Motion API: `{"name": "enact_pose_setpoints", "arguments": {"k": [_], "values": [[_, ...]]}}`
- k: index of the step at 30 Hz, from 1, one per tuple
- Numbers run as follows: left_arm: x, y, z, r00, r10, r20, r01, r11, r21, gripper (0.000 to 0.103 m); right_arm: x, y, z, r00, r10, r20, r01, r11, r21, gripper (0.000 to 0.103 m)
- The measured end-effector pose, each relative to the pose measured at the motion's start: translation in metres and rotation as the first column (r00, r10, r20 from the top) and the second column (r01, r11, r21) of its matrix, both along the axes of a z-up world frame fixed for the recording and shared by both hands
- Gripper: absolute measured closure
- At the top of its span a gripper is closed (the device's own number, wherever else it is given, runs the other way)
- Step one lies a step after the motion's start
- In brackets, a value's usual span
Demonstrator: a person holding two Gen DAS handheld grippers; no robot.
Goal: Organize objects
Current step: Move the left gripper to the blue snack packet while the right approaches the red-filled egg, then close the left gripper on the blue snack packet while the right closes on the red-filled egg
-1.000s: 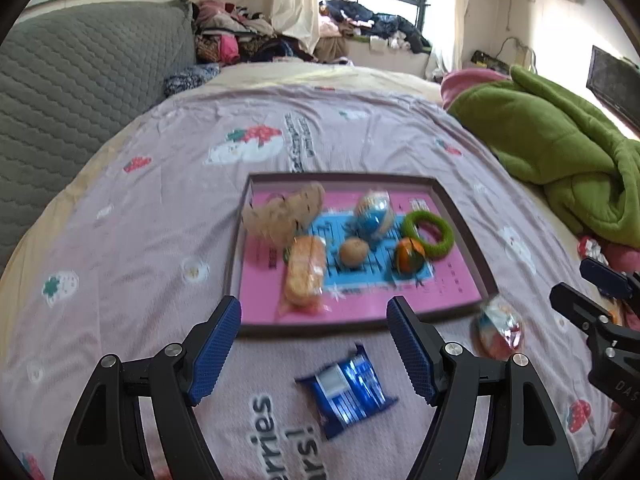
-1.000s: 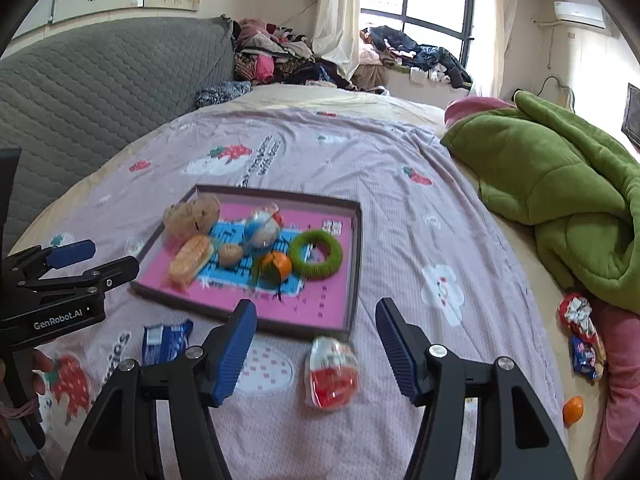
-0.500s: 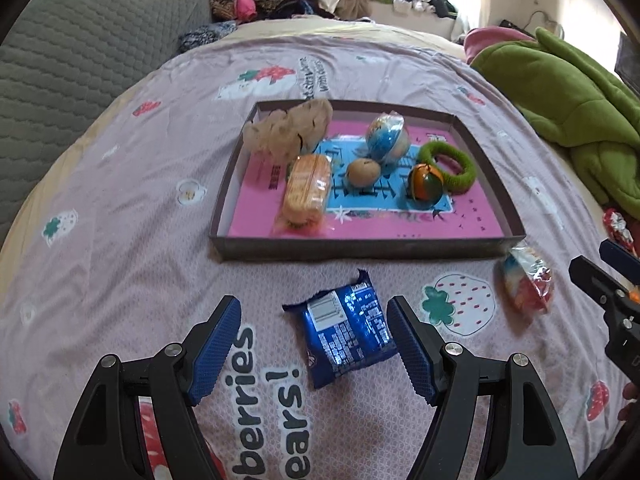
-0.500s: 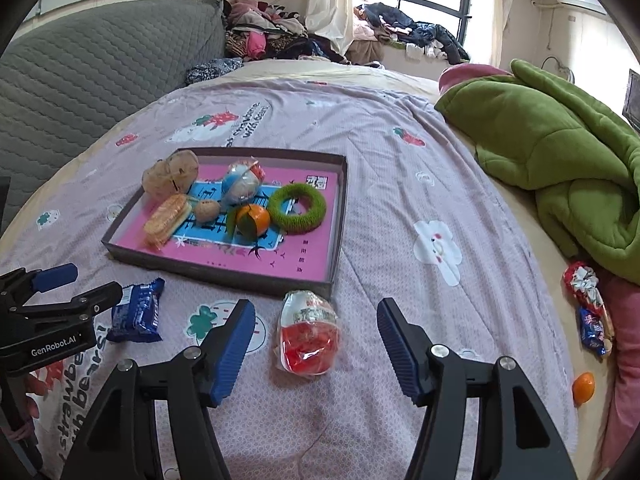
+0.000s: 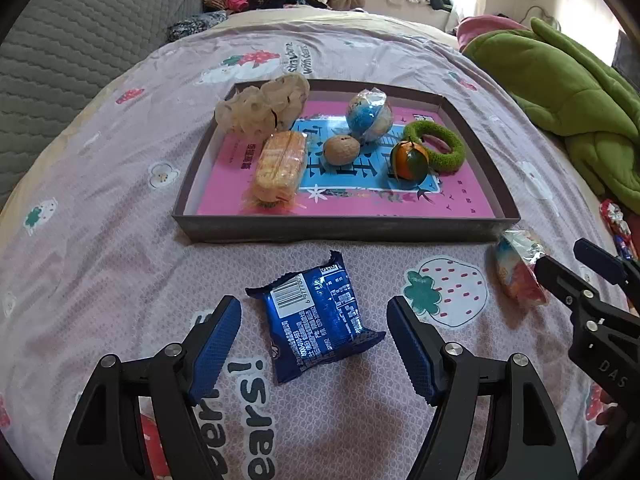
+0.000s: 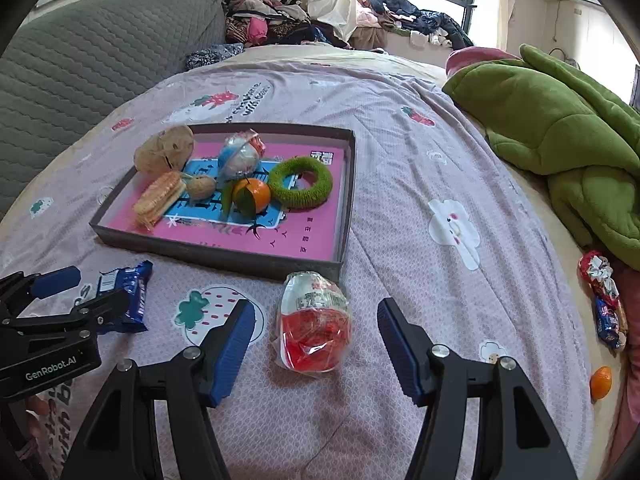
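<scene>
A dark shallow tray (image 5: 344, 229) (image 6: 216, 254) with a pink lining lies on the bedspread and holds several items: a cracker pack, a nut, an orange, a green ring, a wrapped ball. In front of it lies a blue snack packet (image 5: 318, 316) (image 6: 126, 294). My left gripper (image 5: 314, 344) is open, its blue pads either side of the packet and apart from it. A red-and-white wrapped toy egg (image 6: 314, 326) (image 5: 518, 270) lies by the tray's near right corner. My right gripper (image 6: 316, 350) is open with the egg between its pads, untouched.
A green blanket (image 6: 560, 136) is heaped on the right of the bed. Small wrapped sweets (image 6: 604, 300) and a little orange (image 6: 601, 381) lie at the right edge. A grey quilted headboard (image 6: 80, 68) rises at the left, with piled clothes behind.
Both grippers have come down toward the bedspread. The blue packet now sits between the left pads and the egg between the right pads. Both stay open.
</scene>
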State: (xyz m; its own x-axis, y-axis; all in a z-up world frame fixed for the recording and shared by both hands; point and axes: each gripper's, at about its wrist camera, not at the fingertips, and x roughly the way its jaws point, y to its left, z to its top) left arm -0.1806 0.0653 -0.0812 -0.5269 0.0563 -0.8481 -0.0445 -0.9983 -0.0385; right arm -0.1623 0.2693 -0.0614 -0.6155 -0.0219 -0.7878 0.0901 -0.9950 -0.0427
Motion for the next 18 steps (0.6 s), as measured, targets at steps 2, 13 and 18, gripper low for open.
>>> {"name": "enact_pose_setpoints", "arguments": {"k": [2,13,18], "values": [[-0.002,0.000,-0.004,1.000,0.005,0.007,-0.005,1.000,-0.003,0.027,-0.002,0.000,-0.004,1.000,-0.002,0.007,0.002,1.000,0.004,0.040],[-0.011,-0.005,-0.023,0.998,0.041,0.037,-0.041,0.999,0.003,0.027,-0.013,0.003,-0.027,0.999,-0.022,0.040,0.021,1.000,0.020,0.040],[-0.015,-0.005,-0.030,0.997,0.054,0.054,-0.055,0.998,0.010,0.027,-0.018,0.004,-0.033,0.999,-0.029,0.040,0.029,1.000,0.004,0.040]]}}
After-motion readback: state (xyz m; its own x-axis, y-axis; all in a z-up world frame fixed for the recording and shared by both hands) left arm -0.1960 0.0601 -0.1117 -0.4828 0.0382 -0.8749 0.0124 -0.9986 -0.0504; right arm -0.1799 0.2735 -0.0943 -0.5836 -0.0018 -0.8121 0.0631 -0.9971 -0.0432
